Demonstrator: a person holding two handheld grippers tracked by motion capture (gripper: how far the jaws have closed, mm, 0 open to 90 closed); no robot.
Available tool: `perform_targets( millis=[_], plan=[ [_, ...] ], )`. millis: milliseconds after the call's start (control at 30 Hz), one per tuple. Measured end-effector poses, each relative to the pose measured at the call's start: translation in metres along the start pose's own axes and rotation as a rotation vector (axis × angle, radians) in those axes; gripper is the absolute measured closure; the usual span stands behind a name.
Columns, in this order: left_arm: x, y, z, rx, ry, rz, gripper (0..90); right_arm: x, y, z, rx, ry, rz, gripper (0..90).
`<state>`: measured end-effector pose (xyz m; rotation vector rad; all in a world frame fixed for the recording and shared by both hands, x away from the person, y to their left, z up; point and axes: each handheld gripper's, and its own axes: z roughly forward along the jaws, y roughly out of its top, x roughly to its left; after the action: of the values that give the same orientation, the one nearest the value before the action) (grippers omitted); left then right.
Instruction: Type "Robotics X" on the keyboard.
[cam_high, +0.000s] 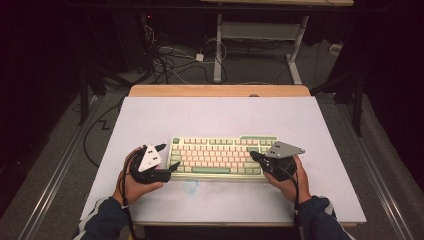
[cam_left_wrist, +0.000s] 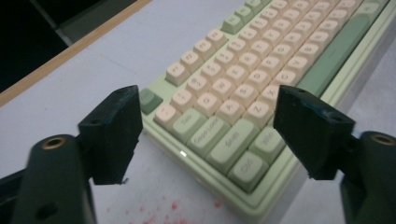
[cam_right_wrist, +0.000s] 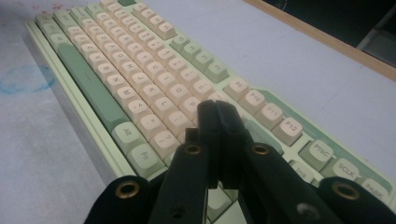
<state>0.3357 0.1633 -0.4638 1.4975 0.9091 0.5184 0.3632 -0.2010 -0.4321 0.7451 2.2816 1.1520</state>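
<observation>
A pale green keyboard (cam_high: 220, 156) with cream and green keys lies on the white table top (cam_high: 220, 117), near its front. My left gripper (cam_high: 167, 156) sits at the keyboard's left end, open, its jaws straddling the left edge with nothing held. The left gripper view shows that gripper (cam_left_wrist: 208, 135) wide apart over the keyboard's (cam_left_wrist: 261, 70) corner keys. My right gripper (cam_high: 253, 156) rests over the right part of the keys, shut with nothing between its jaws. In the right gripper view the gripper (cam_right_wrist: 215, 109) tips hover just above the keyboard (cam_right_wrist: 140, 79) keys.
The white top lies on a wooden table (cam_high: 220, 90). A faint blue circle (cam_high: 191, 186) is drawn in front of the keyboard; red specks (cam_left_wrist: 163, 212) mark the surface near its left corner. Cables (cam_high: 170, 60) and a desk frame (cam_high: 260, 45) stand on the floor beyond.
</observation>
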Motion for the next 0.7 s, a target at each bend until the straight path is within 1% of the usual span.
perform_targets(
  millis=[67, 133, 200, 233, 267, 300, 400, 533, 600, 700],
  plan=[
    [0.002, -0.003, -0.008, -0.005, 0.007, -0.021, 17.6, 0.000, 0.002, 0.003, 0.000, 0.004, 0.003, 90.0],
    [0.004, -0.006, -0.016, -0.010, 0.015, -0.021, 17.6, 0.000, 0.005, 0.007, 0.001, 0.007, 0.005, 90.0],
    [0.005, -0.008, -0.022, -0.014, 0.026, -0.031, 17.6, 0.001, 0.009, 0.011, 0.005, 0.010, 0.005, 90.0],
    [0.005, -0.008, -0.022, -0.014, 0.026, -0.031, 17.6, 0.002, 0.011, 0.014, 0.006, 0.015, 0.005, 90.0],
    [0.006, -0.011, -0.028, -0.017, 0.031, -0.042, 17.6, 0.003, 0.013, 0.017, 0.007, 0.018, 0.008, 90.0],
    [0.006, -0.012, -0.029, -0.010, 0.037, -0.042, 17.6, 0.004, 0.015, 0.020, 0.011, 0.023, 0.004, 90.0],
    [0.006, -0.014, -0.032, -0.006, 0.047, -0.027, 17.7, 0.010, 0.021, 0.031, 0.028, 0.037, -0.007, 90.0],
    [0.007, -0.014, -0.031, -0.008, 0.044, -0.031, 17.9, 0.016, 0.030, 0.046, 0.051, 0.047, -0.029, 90.0],
    [0.007, -0.015, -0.031, 0.002, 0.043, -0.023, 18.0, 0.017, 0.032, 0.052, 0.058, 0.053, -0.028, 90.0],
    [0.006, -0.017, -0.030, 0.010, 0.040, -0.021, 18.0, 0.018, 0.034, 0.063, 0.086, 0.061, -0.030, 90.0]
  ],
)
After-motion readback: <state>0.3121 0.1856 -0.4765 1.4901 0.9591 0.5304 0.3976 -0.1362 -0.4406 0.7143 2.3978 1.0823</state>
